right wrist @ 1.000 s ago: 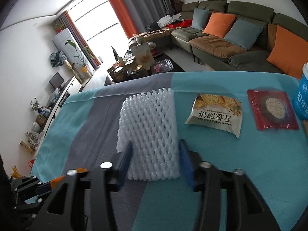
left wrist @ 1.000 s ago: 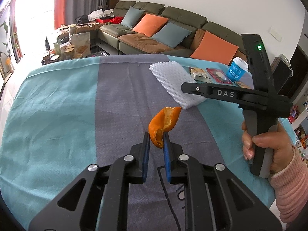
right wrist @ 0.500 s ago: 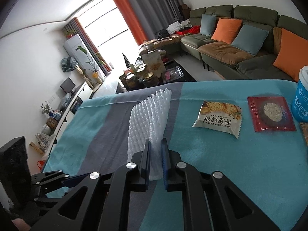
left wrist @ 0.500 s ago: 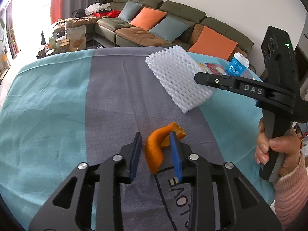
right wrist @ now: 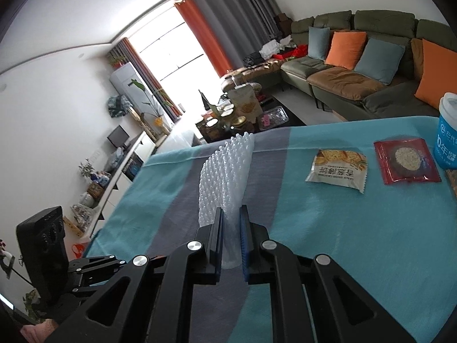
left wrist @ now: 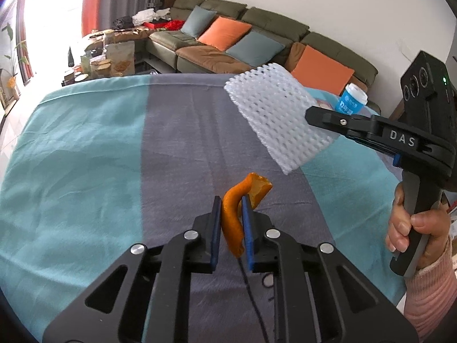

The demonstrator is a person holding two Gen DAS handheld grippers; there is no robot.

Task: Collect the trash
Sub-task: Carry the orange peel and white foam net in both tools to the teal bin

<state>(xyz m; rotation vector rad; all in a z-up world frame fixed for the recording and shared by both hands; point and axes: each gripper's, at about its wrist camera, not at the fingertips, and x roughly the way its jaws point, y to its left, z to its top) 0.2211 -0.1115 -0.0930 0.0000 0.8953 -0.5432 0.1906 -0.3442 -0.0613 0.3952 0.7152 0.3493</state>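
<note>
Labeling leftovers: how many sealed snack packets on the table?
2: a beige cracker packet mid-table, a red packet to its right beside the blue cup. More may lie off-frame.

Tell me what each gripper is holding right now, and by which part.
The left gripper pinches the orange peel around its middle. The right gripper clamps the white foam net at its near edge, lifted off the table.

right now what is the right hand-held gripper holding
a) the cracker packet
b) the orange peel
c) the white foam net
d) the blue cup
c: the right hand-held gripper is clamped on the white foam net, lifted off the cloth, while the cracker packet and blue cup sit on the table and the orange peel is in the left hand-held gripper.
</note>
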